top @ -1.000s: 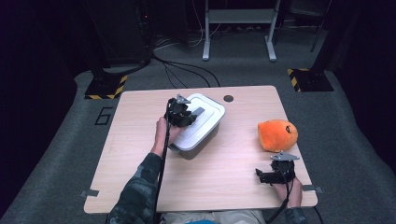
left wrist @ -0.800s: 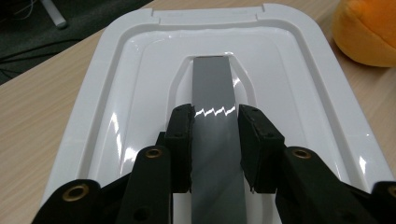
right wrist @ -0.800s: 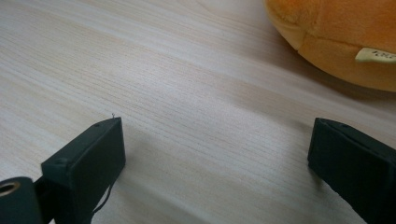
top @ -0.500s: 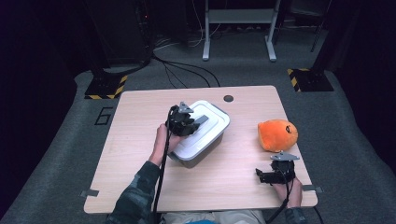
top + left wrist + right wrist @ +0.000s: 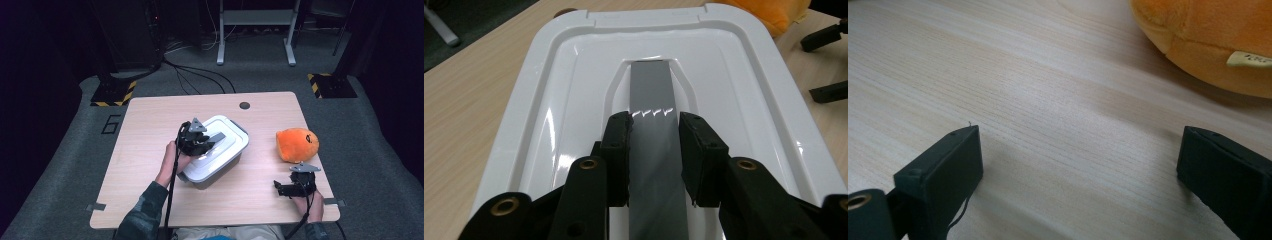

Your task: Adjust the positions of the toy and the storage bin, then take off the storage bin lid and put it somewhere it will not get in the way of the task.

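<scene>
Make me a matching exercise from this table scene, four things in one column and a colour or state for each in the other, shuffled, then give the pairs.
Things:
1. box lid
2. lid handle
3. plush toy
4. right hand-held gripper

Colour or state:
A. orange, lying near the table's right edge
B. jaws wide apart over bare wood
C. glossy white, seated on the box
D. grey strip clamped between the jaws of the left hand-held gripper

Pairs: 1-C, 2-D, 3-A, 4-B
</scene>
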### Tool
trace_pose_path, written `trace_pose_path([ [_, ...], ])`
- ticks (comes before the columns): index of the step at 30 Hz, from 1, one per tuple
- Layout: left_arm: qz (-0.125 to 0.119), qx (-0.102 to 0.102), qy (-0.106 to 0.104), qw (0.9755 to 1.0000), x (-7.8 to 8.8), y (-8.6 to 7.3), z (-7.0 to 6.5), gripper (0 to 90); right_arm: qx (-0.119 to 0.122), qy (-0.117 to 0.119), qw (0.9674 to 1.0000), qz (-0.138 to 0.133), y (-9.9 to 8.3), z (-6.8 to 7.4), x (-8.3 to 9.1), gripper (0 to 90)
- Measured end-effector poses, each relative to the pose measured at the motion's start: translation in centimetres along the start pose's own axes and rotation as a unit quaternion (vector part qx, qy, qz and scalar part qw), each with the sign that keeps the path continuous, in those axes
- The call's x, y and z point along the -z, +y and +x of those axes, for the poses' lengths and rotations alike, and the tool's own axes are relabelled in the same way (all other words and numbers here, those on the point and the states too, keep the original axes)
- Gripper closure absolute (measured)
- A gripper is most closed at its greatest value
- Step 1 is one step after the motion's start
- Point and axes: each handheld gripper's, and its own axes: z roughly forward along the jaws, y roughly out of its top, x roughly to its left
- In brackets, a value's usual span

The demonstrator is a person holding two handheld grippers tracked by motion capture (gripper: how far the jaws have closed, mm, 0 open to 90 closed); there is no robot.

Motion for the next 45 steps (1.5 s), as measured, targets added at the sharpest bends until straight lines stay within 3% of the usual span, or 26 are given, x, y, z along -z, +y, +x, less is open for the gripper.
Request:
trace_pose_path([
  [13, 0.000, -0.016, -0.022, 0.9996, 1.1, -0.9, -1.4, 66.0, -0.001, -0.002, 1.0000, -0.001, 0.0, 0.0, 0.0, 4.2],
  [18, 0.010, -0.021, -0.010, 0.9997, 0.9, -0.5, -1.7, 64.9, -0.001, -0.002, 1.0000, -0.001, 0.0, 0.0, 0.0, 4.2],
  [21, 0.014, -0.022, -0.003, 0.9997, 0.7, -0.2, -1.7, 58.2, -0.001, -0.002, 1.0000, -0.001, 0.0, 0.0, 0.0, 4.3],
  [25, 0.013, -0.019, -0.012, 0.9997, 0.6, -0.1, -1.7, 65.2, -0.004, -0.003, 1.0000, -0.002, 0.0, 0.0, 0.0, 4.5],
  [33, 0.017, -0.023, -0.003, 0.9996, 0.7, 0.1, -2.0, 65.9, -0.005, -0.003, 1.0000, -0.002, 0.0, 0.0, 0.0, 4.6],
  [45, -0.007, -0.025, 0.004, 0.9997, 2.5, 0.7, -1.9, 65.9, -0.006, -0.003, 1.0000, -0.002, 0.0, 0.0, 0.0, 4.6],
])
